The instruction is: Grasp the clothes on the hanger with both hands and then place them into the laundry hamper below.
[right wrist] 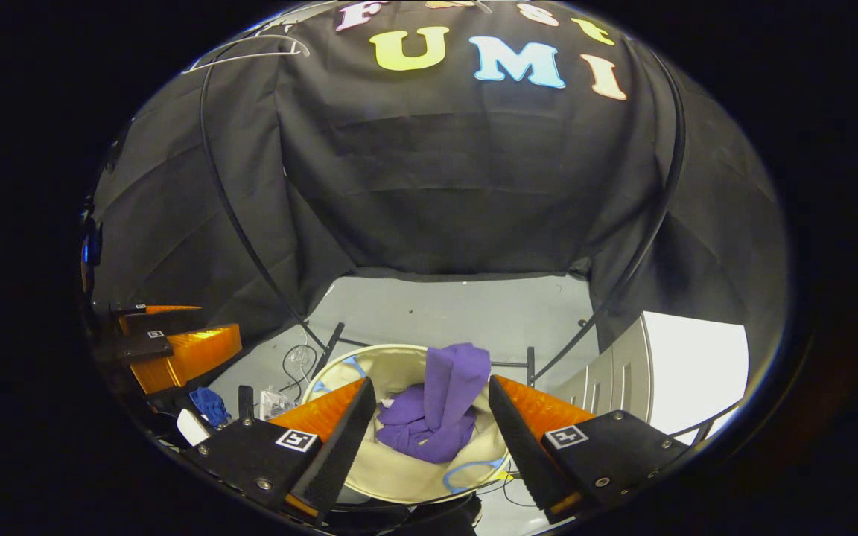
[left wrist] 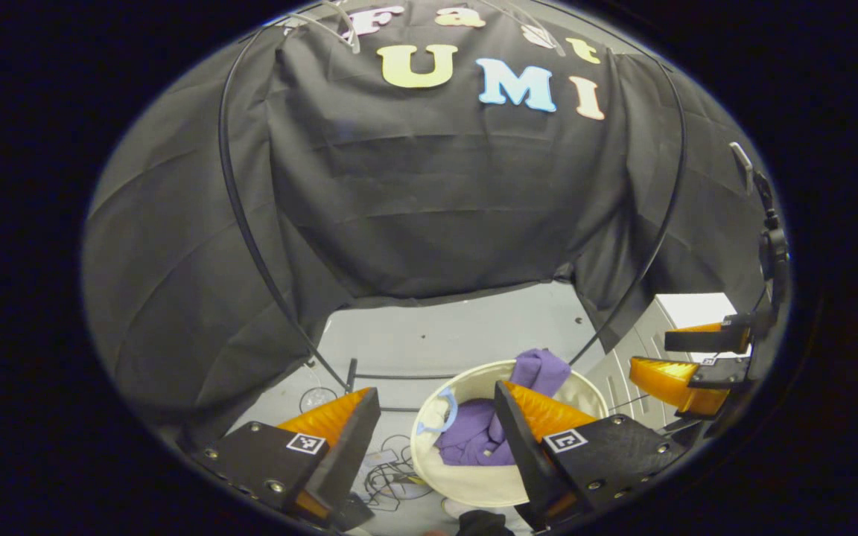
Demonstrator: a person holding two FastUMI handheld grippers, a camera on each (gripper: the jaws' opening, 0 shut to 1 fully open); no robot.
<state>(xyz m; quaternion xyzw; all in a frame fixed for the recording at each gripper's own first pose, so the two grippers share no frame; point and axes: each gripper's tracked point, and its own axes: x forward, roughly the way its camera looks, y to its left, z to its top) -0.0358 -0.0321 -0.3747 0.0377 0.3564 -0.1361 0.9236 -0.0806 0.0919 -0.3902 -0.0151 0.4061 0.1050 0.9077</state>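
Note:
A purple garment [left wrist: 485, 435] [right wrist: 436, 413] lies crumpled in the round cream laundry hamper [left wrist: 466, 484] [right wrist: 392, 473] on the floor, one fold draped over the far rim. My left gripper [left wrist: 436, 435] hangs open above the hamper's near side, nothing between its fingers. My right gripper [right wrist: 429, 428] is open too, over the hamper, with the garment seen through the gap. Each view catches the other gripper off to the side: the right gripper [left wrist: 686, 365] and the left gripper [right wrist: 168, 342]. Bare white hangers [left wrist: 339, 22] [right wrist: 246, 48] hang at the top.
A black curved rack frame [left wrist: 239, 216] [right wrist: 224, 201] arches around the hamper. Cables [left wrist: 392, 476] lie on the grey floor left of the hamper. A white cabinet [right wrist: 660, 372] [left wrist: 667, 320] stands at the right. A blue cloth [right wrist: 209, 406] lies at the lower left.

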